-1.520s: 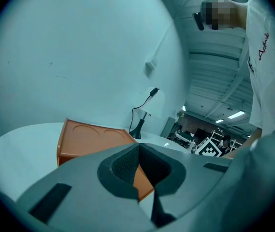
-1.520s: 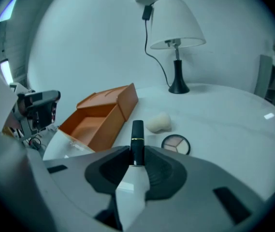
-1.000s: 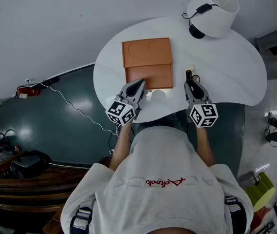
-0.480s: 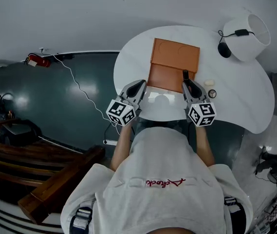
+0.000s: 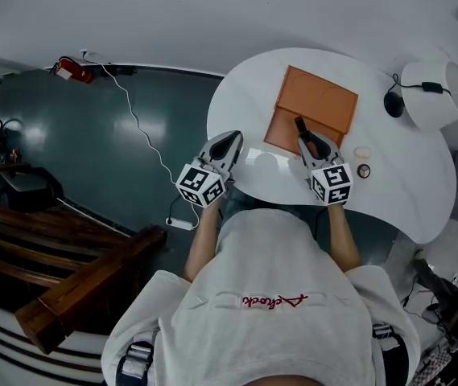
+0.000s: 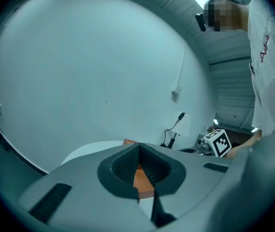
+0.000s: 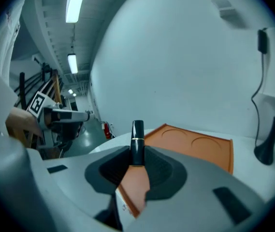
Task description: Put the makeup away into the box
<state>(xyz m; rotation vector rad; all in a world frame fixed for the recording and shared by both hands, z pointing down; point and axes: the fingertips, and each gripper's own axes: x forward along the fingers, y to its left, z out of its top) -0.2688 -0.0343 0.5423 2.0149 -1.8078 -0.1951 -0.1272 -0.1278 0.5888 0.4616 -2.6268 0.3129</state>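
Lipstick [image 7: 137, 138] clamped in right tongs [image 5: 304, 138] | over orange box [image 5: 325, 103], upper right | left tongs [image 5: 233, 137] closed, empty

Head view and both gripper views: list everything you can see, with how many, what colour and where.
table: one, white, rounded, in front of the person
box: one, orange, on the table's middle
lipstick: one, black with a gold band, between the right gripper's jaws, over the box
lamp: one, white shade, black cord, at the table's right end
pale round item: one, cream, on the table right of the box
ring-like item: one, dark, just nearer than the pale one
red canister: one, by the wall, far left
cable: one, white, across the dark green floor
left gripper: grey, jaws together, empty, at the table's near edge
right gripper: grey, shut on the lipstick
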